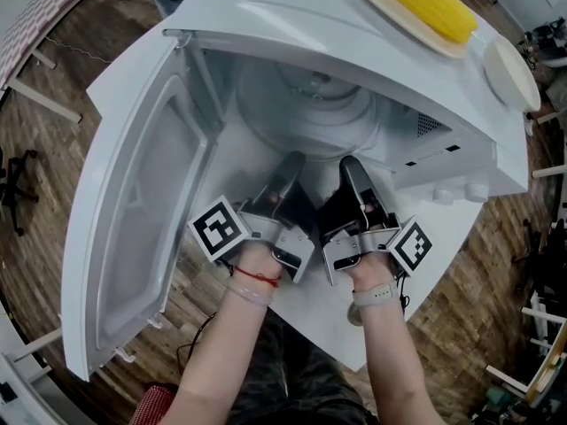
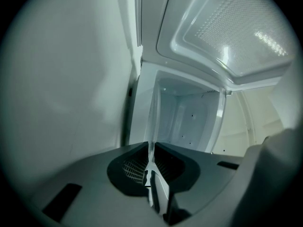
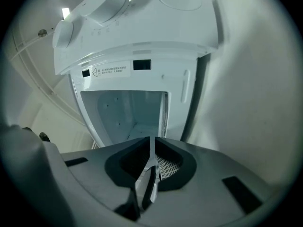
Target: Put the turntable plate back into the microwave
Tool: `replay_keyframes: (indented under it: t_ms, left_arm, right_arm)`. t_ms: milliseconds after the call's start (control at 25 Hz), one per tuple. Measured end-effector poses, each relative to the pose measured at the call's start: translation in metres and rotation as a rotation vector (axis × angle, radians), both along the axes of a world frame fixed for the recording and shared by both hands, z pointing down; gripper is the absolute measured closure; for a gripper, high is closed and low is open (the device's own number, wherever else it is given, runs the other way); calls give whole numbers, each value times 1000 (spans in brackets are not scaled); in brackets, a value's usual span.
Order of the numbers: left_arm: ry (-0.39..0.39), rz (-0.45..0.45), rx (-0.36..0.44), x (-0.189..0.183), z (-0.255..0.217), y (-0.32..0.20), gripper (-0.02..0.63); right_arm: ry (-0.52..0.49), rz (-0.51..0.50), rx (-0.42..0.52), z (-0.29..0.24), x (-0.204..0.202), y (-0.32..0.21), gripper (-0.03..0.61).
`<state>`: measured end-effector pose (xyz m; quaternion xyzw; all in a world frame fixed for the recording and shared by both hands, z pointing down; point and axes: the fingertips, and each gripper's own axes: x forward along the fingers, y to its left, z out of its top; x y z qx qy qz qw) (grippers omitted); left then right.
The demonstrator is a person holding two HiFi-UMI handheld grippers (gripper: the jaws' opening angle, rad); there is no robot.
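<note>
The clear glass turntable plate [image 1: 306, 104] lies partly inside the open white microwave [image 1: 266, 34], its near rim toward me. My left gripper [image 1: 291, 161] is shut on that rim to the left and my right gripper [image 1: 352, 163] is shut on it to the right, side by side at the cavity mouth. In the left gripper view the turntable plate [image 2: 154, 119] shows edge-on as a thin clear strip, pinched by the left gripper [image 2: 151, 163]. The right gripper view likewise shows the turntable plate [image 3: 152, 148] edge-on, clamped in the right gripper [image 3: 152, 154], with the cavity [image 3: 125, 112] beyond.
The microwave door [image 1: 142, 220] stands swung wide open on the left. On top of the oven sit a corn cob [image 1: 418, 3] on a plate and a white dish [image 1: 511, 72]. Control knobs [image 1: 443, 196] lie to the right of the opening. Wooden floor surrounds the table.
</note>
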<state>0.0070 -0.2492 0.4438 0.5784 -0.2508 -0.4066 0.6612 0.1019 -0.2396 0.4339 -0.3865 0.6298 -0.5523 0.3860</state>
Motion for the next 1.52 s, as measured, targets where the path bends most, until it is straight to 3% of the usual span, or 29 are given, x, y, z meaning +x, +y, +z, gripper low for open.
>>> replay_keyframes:
  t_ms: [720,1200,1520]
  left_arm:
    - [17,-4,-16,9,-3,-13,569]
    - [10,-6,17,11,-21,-22,569]
    - [29,1,-16,17,-12,-26,569]
  right_arm:
    - [-18,34,-20,9,13,2,528]
    - [-51,42,-45,17,13,9,529]
    - [-55,49,-44,17,16,11,531]
